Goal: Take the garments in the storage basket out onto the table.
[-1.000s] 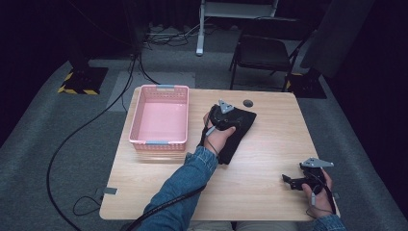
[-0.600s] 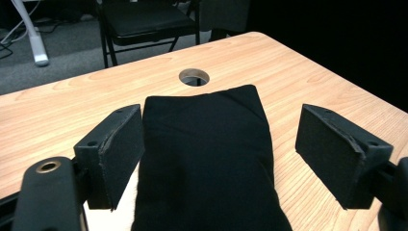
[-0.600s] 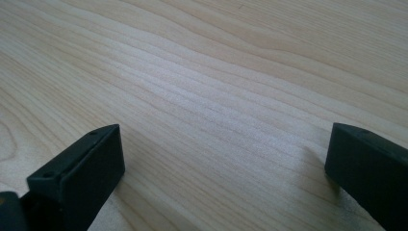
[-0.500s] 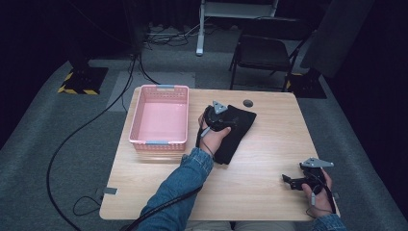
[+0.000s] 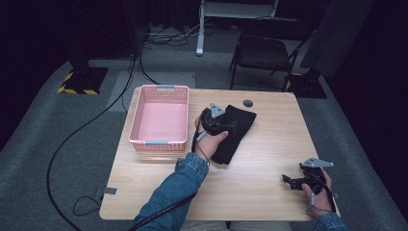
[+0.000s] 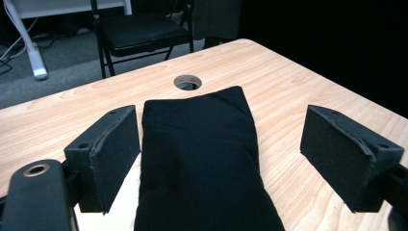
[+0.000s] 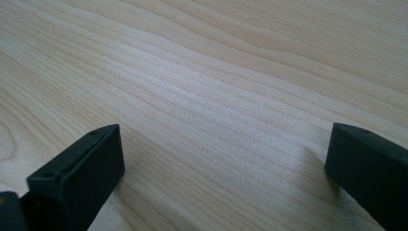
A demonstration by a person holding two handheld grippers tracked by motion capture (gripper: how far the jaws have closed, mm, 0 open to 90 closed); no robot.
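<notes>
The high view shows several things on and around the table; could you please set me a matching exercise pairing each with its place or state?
Things:
1. pink basket
2. black cloth
3. left claw
4. right claw

Places or states:
A. open above bare wood near the table's right front corner
B. folded, lying between open jaws that do not press on it
C. standing at the table's left side
D. open over the cloth, having just been opening

Pairs: 1-C, 2-B, 3-D, 4-A
</notes>
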